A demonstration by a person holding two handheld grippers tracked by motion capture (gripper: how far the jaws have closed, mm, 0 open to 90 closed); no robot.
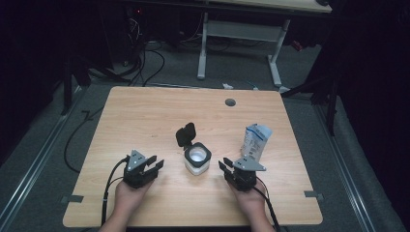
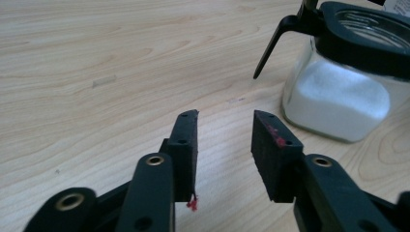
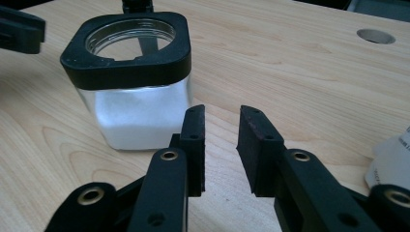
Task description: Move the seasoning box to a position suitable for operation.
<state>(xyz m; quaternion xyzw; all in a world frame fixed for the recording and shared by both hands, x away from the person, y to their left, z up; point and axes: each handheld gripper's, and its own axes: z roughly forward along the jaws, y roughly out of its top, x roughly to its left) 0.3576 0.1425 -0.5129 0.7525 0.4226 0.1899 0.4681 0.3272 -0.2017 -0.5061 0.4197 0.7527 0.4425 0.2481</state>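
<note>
Glass jar (image 1: 197, 160) with white powder at mid bench (image 1: 145, 116), black flip lid (image 1: 185, 134) hinged open and tilted up behind it. Left gripper (image 1: 155, 165) resting left of jar, near but apart, fingers (image 2: 186, 145) partly spread, nothing between. Right gripper (image 1: 225, 167) right of jar, just beside, fingers (image 3: 196, 140) partly spread, nothing pinched. White-blue pouch (image 1: 254, 140) standing upright behind right gripper, apart from jar

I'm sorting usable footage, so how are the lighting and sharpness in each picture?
High view: dim, surroundings nearly black, light wooden table lit. Left gripper view: bright, square glass jar with black rim slightly soft. Right gripper view: even light, the jar sharp, black tongs' bases blurred.
</note>
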